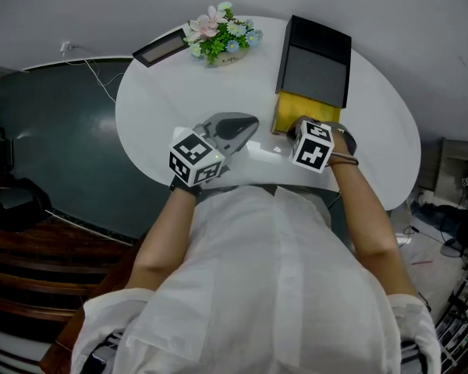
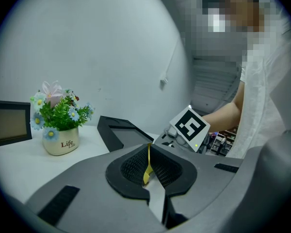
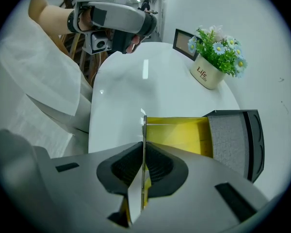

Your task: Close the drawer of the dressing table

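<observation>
A black box (image 1: 316, 61) stands on the white oval dressing table (image 1: 164, 107), with its yellow drawer (image 1: 292, 114) pulled out toward me. My right gripper (image 3: 143, 166) points steeply down and is shut on the thin front panel of the yellow drawer (image 3: 177, 135). In the head view the right gripper (image 1: 298, 133) sits at the drawer's near end, mostly hidden under its marker cube. My left gripper (image 1: 246, 123) lies low over the table to the left of the drawer. It is shut with nothing held, and in its own view the left gripper (image 2: 149, 166) shows only a yellow sliver through the slit.
A small pot of flowers (image 1: 218, 41) and a dark picture frame (image 1: 160, 49) stand at the table's far left. The table's near edge is against my body. A dark floor lies to the left, and cluttered shelves and cables to the right.
</observation>
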`<act>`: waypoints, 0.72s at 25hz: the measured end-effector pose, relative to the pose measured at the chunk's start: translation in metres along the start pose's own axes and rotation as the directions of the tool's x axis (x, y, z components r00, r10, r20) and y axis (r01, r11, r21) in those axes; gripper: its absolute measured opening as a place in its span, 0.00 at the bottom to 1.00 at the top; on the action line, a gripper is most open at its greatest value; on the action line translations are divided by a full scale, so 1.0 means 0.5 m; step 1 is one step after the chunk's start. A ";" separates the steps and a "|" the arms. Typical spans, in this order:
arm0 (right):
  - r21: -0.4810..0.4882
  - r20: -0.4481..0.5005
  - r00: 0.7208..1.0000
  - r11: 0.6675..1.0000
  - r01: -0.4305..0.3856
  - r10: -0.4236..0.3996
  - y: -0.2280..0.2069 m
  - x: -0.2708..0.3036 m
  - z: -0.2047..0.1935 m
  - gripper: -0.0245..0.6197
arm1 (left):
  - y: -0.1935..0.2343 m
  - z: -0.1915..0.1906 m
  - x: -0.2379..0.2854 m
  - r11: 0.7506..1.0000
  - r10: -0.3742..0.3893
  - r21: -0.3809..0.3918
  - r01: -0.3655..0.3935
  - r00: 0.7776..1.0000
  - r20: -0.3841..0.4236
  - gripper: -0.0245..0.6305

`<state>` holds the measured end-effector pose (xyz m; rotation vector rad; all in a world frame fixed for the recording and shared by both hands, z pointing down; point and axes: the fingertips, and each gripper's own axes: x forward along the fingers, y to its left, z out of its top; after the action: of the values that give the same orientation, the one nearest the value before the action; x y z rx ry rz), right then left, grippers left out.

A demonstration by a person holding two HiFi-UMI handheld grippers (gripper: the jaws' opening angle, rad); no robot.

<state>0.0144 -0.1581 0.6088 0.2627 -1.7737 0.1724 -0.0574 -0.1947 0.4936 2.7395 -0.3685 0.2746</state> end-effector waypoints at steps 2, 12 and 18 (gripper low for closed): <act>0.004 0.003 1.000 1.000 -0.007 0.007 -0.003 -0.001 -0.001 0.07 | 0.002 0.001 0.000 1.000 0.005 -0.002 -0.005 1.000 -0.001 0.07; 0.008 -0.014 0.999 0.999 0.038 -0.037 -0.046 0.001 -0.013 0.07 | 0.007 0.000 0.007 1.000 0.007 -0.010 -0.007 1.000 -0.001 0.07; 0.008 -0.001 0.999 0.999 0.048 -0.048 -0.058 0.003 -0.006 0.07 | 0.011 0.001 0.008 1.000 0.011 -0.012 -0.011 1.000 0.000 0.07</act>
<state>0.0246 -0.1854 0.6100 0.3102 -1.7647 0.1455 -0.0549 -0.2011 0.4958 2.7261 -0.3840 0.2746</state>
